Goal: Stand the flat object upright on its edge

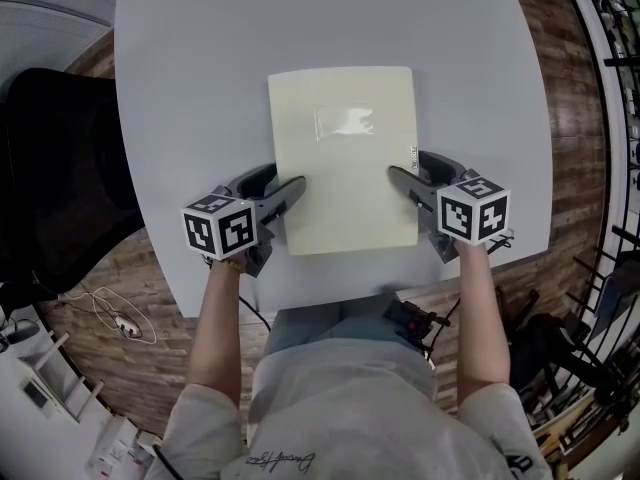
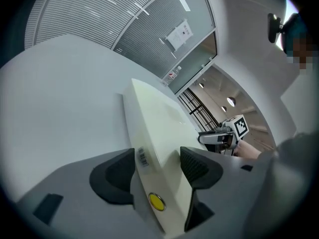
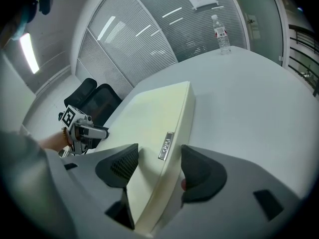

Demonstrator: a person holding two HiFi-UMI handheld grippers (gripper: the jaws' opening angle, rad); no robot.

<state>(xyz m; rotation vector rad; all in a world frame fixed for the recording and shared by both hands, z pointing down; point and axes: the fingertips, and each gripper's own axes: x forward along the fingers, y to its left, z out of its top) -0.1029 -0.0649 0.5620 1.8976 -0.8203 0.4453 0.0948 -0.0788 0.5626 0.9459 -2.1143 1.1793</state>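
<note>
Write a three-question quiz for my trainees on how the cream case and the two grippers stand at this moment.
1. Multiple choice: how does the cream case lie on the white table?
A) flat on its broad face
B) upright on one edge
C) leaning against a bottle
2. True or false: the left gripper and the right gripper are both at the same side of the case.
3. Short answer: what stands between each gripper's jaws?

Key:
1. A.
2. False. They are at opposite sides of the case.
3. An edge of the case, with the jaws open astride it.
</note>
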